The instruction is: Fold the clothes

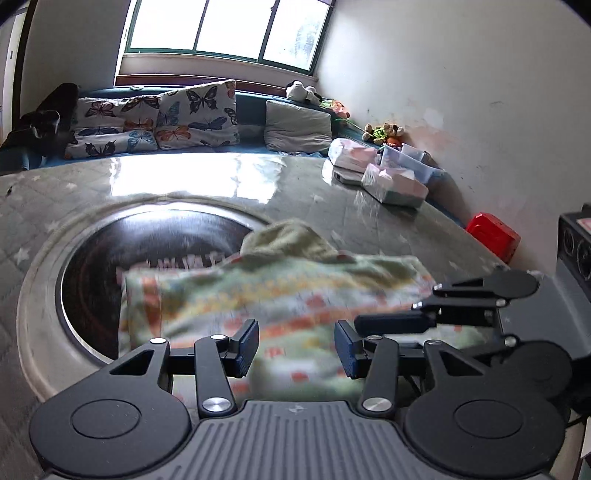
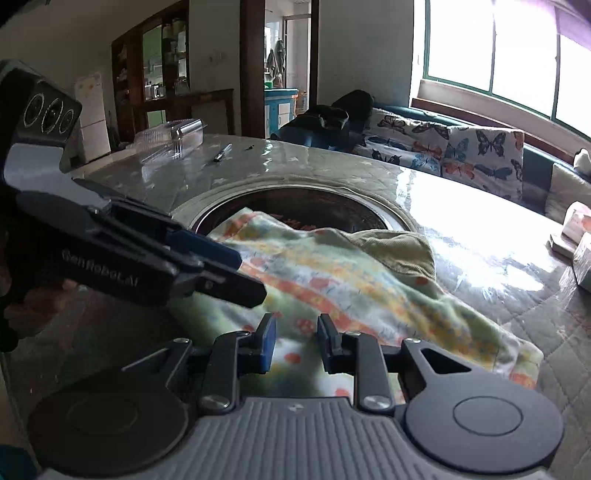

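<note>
One table (image 1: 303, 177), round-edged, under a grey star-quilted cover with a glossy clear sheet; set into its middle, one round dark recess with a metal rim (image 1: 40, 295). One sofa (image 1: 251, 110) beyond the table, below one window (image 1: 229, 26), carrying three butterfly-print cushions (image 1: 199, 110) and one plain grey cushion (image 1: 299, 125); one dark heap of cloth at its left end (image 1: 44, 118). One garment (image 1: 280, 295), fleece, pale green with orange, yellow and white bands, lying loosely bunched on the near part of the table and partly over the recess; one olive corduroy piece (image 2: 399, 251) lies on top of it, whether part of it or separate cannot be told. Several plastic-wrapped packs and clear boxes (image 1: 391, 173) at the table's far right edge, exact count unclear; one red box (image 1: 493, 236) below that edge. Soft toys along the sill and sofa end, at least two (image 1: 384, 133). One clear plastic tray (image 2: 173, 136) and one pen (image 2: 221, 153) on the far side of the table in the right wrist view. Left gripper (image 1: 297, 347): jaws apart, wide, above the garment, holding nothing. Right gripper (image 2: 295, 343): jaws apart, narrower, over the garment's near edge, clamped on nothing; contact with the cloth cannot be told.
</note>
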`<state>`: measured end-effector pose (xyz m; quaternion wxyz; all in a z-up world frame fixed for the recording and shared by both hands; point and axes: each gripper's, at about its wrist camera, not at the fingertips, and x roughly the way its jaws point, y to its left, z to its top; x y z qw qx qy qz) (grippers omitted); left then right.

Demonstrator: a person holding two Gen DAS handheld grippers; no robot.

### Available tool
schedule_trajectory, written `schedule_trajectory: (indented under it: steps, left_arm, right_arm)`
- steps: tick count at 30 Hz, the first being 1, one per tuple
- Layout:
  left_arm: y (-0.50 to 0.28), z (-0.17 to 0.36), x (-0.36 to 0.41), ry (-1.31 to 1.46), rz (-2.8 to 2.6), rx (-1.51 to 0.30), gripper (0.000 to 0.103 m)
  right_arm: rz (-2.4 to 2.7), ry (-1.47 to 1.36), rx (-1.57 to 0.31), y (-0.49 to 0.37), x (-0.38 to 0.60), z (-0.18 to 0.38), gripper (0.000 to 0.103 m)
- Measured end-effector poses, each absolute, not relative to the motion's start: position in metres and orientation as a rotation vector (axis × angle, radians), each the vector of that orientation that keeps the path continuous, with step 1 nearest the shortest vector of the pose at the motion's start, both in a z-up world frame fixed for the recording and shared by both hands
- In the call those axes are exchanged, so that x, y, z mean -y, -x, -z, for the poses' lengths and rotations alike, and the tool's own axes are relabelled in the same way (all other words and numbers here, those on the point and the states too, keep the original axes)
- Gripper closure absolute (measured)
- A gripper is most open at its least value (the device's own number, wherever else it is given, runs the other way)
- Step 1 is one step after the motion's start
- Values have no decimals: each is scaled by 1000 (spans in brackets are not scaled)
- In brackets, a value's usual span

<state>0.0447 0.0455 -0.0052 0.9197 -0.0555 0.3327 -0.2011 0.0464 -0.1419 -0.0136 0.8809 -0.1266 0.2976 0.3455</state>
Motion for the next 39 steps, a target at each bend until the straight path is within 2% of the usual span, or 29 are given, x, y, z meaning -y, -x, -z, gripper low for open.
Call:
schedule_trajectory:
  steps: [9,16,39]
  left_arm:
    - [-30,20,-51,128,373,-661,52]
    - [-23,24,-56,142,339,-655,46]
    - [-11,23,-72,262,322,-675,46]
  right_arm:
    - [-686,253,-585,-23,161,21,78]
    - [-641,242,-583,-16,179,22,78]
    - [-502,212,-628,-8,240,23,79]
